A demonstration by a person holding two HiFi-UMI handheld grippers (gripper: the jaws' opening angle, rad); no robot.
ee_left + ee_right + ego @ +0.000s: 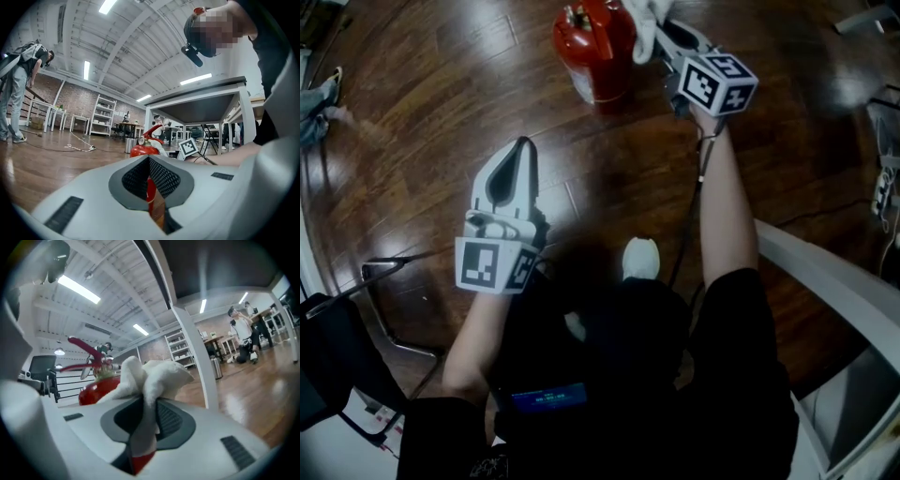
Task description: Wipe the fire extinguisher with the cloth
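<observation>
On the wood floor (pixel 422 112), right gripper (pixel 664 36) pinches the cloth (pixel 643 19) beside the fire extinguisher (pixel 592 47), left gripper (pixel 522 148) closed empty; I'd press firmly, slow strokes.

The left gripper (pixel 522 143) hangs near, jaws pressed together and empty — the right gripper (pixel 664 36) reaches far ahead, jaws clamped on the cloth (pixel 643 17).

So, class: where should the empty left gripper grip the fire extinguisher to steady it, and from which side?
Probably the red handle atop the upright fire extinguisher: it is thin, the body round and wide. The left gripper should come from the left, since the right gripper holds the cloth on the right.
</observation>
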